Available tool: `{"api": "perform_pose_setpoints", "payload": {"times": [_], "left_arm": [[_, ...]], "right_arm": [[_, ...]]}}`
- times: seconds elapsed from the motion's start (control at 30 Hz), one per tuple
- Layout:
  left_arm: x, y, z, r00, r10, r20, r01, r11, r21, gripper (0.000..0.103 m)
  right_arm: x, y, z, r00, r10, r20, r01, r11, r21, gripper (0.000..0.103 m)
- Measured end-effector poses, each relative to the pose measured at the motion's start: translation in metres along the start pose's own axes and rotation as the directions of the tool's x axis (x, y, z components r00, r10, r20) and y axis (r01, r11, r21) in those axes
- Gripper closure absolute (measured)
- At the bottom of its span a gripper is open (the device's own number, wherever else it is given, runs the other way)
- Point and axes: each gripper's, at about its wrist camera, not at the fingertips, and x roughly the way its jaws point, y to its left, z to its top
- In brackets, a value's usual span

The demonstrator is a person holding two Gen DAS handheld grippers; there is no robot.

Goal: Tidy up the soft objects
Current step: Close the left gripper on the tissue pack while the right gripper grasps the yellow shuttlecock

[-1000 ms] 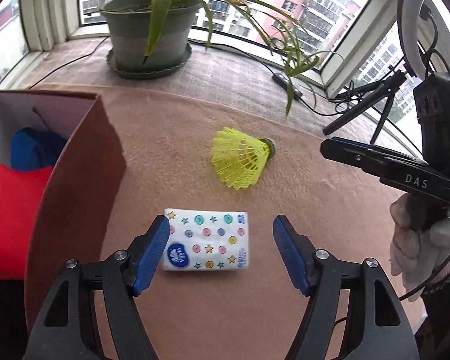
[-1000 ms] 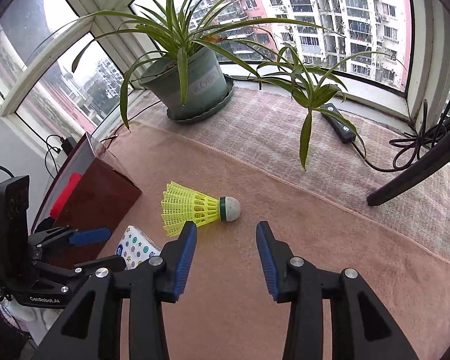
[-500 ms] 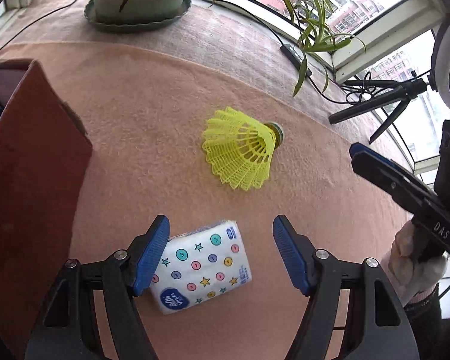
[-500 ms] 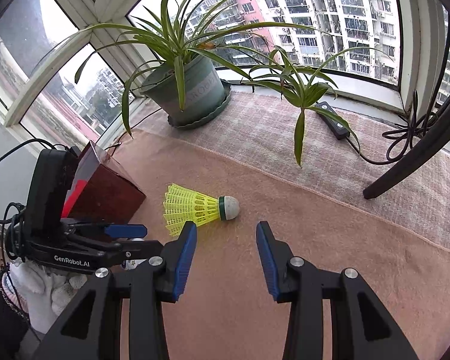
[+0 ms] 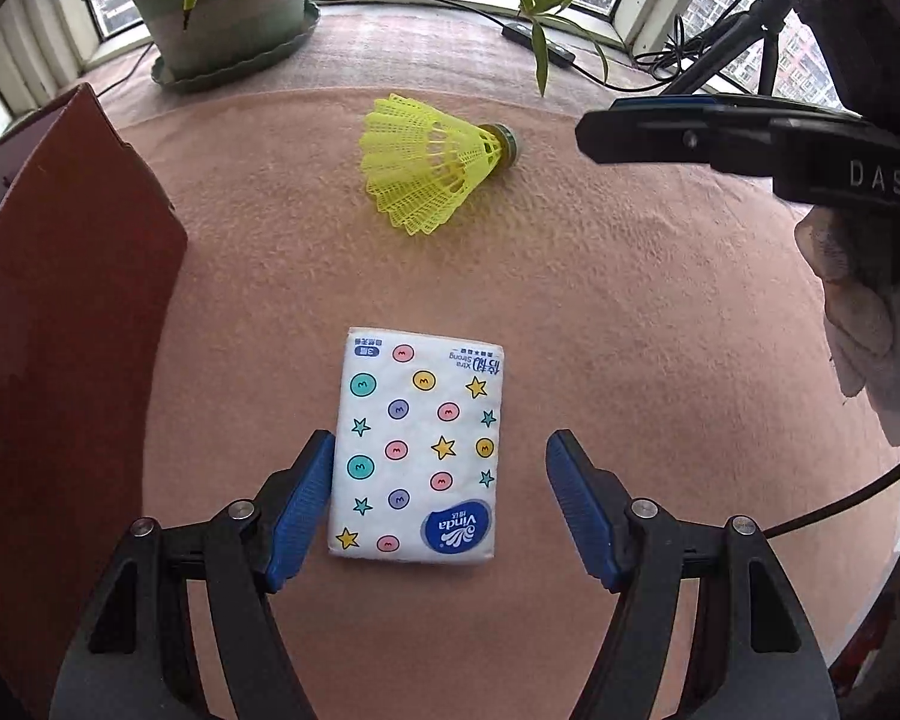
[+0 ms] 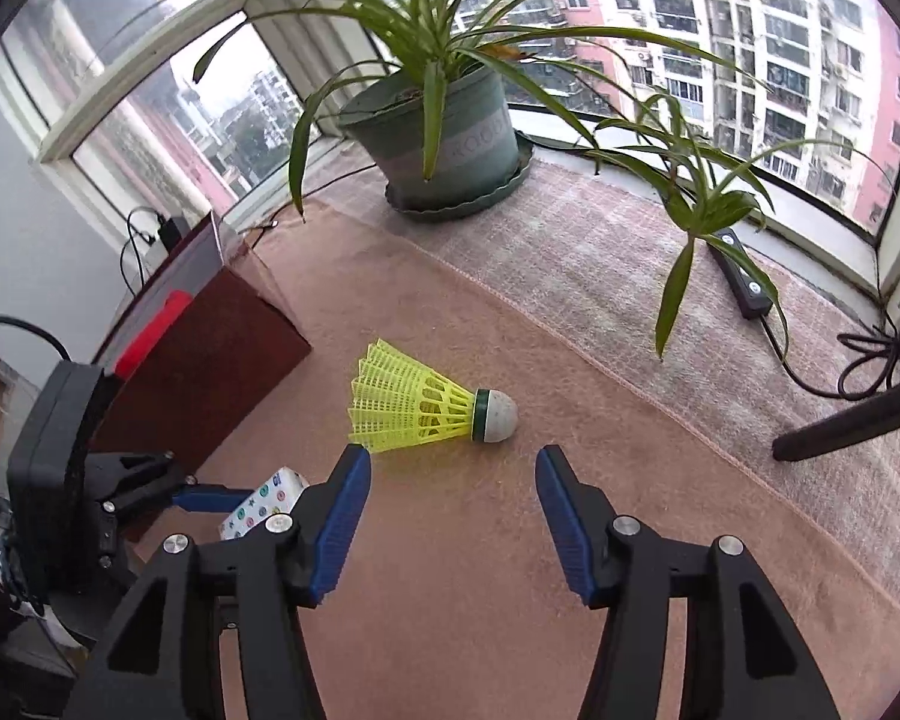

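Note:
A white tissue pack (image 5: 417,444) with coloured dots and stars lies flat on the tan cloth. My left gripper (image 5: 441,462) is open, its blue fingers on either side of the pack's near half, not squeezing it. The pack's corner shows in the right wrist view (image 6: 264,501). A yellow shuttlecock (image 5: 432,171) lies on its side beyond the pack. My right gripper (image 6: 453,480) is open and empty, just short of the shuttlecock (image 6: 426,405). It shows from the side in the left wrist view (image 5: 624,129).
A dark red box (image 5: 60,300) stands at the left, with something red inside (image 6: 153,333). A potted spider plant (image 6: 444,132) stands on the sill. A power strip (image 6: 747,285) and cables lie at the right, by a black tripod leg (image 6: 858,420).
My left gripper has turned and moved in over the tissue pack, which now lies lengthwise between its fingers. My right gripper has opened wider and come closer to the shuttlecock.

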Motion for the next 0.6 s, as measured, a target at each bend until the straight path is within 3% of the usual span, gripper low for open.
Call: {"api": "perform_pose_setpoints", "payload": {"times": [0.13, 0.37, 0.47, 0.6], "left_arm": [[0.005, 0.001, 0.000, 1.000, 0.022, 0.016, -0.022, 0.999, -0.041, 0.032], [0.012, 0.003, -0.004, 0.996, 0.082, 0.026, -0.081, 0.995, -0.056, 0.032], [0.015, 0.006, -0.004, 0.994, 0.106, 0.024, -0.104, 0.992, -0.072, 0.032], [0.014, 0.014, -0.006, 0.996, 0.081, 0.025, -0.077, 0.990, -0.117, 0.032]], "right_arm": [[0.014, 0.012, 0.001, 0.998, -0.036, -0.052, 0.029, 0.992, -0.123, 0.048], [0.040, 0.025, 0.016, 0.987, -0.153, -0.059, 0.129, 0.947, -0.295, 0.047], [0.050, 0.028, 0.024, 0.986, -0.156, -0.064, 0.126, 0.932, -0.340, 0.047], [0.064, 0.037, 0.033, 0.985, -0.149, -0.082, 0.106, 0.916, -0.387, 0.047]]}}
